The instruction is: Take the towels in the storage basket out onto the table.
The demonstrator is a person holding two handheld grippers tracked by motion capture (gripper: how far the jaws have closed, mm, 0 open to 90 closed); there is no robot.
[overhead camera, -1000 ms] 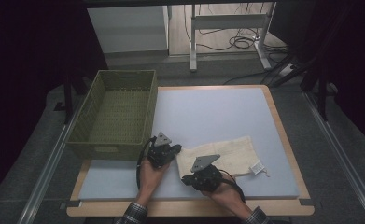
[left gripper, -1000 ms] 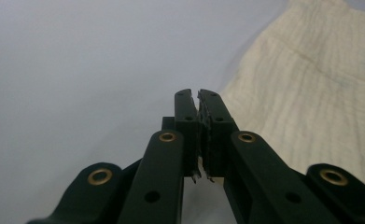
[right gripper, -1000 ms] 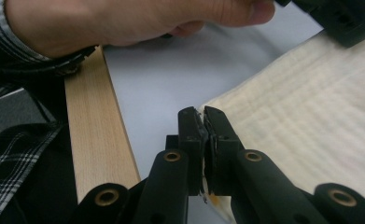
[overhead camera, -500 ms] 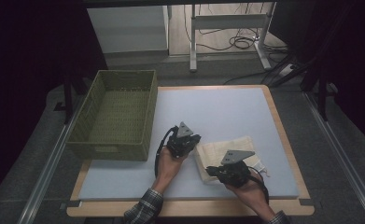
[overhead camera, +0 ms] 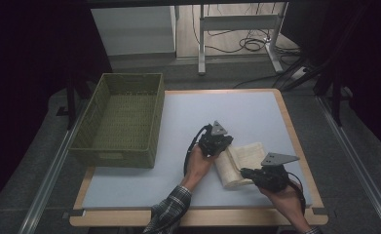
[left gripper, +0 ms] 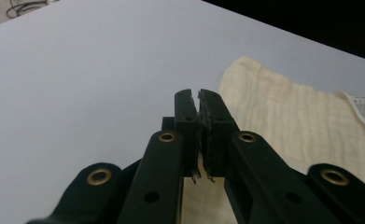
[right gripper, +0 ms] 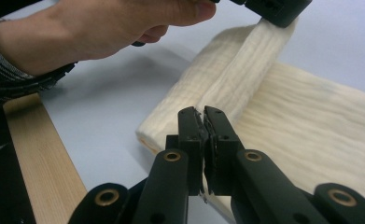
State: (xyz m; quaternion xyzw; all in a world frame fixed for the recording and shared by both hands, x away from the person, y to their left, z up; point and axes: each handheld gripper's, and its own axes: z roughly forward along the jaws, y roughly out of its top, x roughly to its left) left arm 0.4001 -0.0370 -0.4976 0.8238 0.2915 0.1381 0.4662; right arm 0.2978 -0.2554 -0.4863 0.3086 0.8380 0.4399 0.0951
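— Cream cloth (overhead camera: 240, 163), soft crinkled weave: where is it listed?
— Lower right of the high view, on the pale blue table (overhead camera: 256, 117), folded over itself into a thick band with a rounded fold along one edge. A white printed label (left gripper: 364, 106) shows at its far corner in the left gripper view.

— Entry for the left gripper (overhead camera: 216, 141)?
— Black plastic with brass rivets and a grey three-cornered plate on top. Its jaws are pressed together, and a raised ridge of the cloth runs up into them in the right gripper view, so it pinches the fold's upper end.

— And the right gripper (overhead camera: 256, 174)?
— Same make. Jaws closed tight on the near edge of the cloth, where the ridge begins; the fabric bunches at its tips (right gripper: 203, 114).

— Hands?
— Left hand (overhead camera: 198, 163) comes in from the bottom centre, with a plaid sleeve; right hand (overhead camera: 283, 195) sits at the lower right.

— Surroundings?
— Green woven basket (overhead camera: 83, 146), rectangular, left of the table and well apart from the cloth. Light wooden rim (overhead camera: 295, 141) borders the table. Cables (overhead camera: 249, 46) and a metal stand (overhead camera: 237, 24) lie on the floor at the top of the frame. Nothing lies between cloth and basket.
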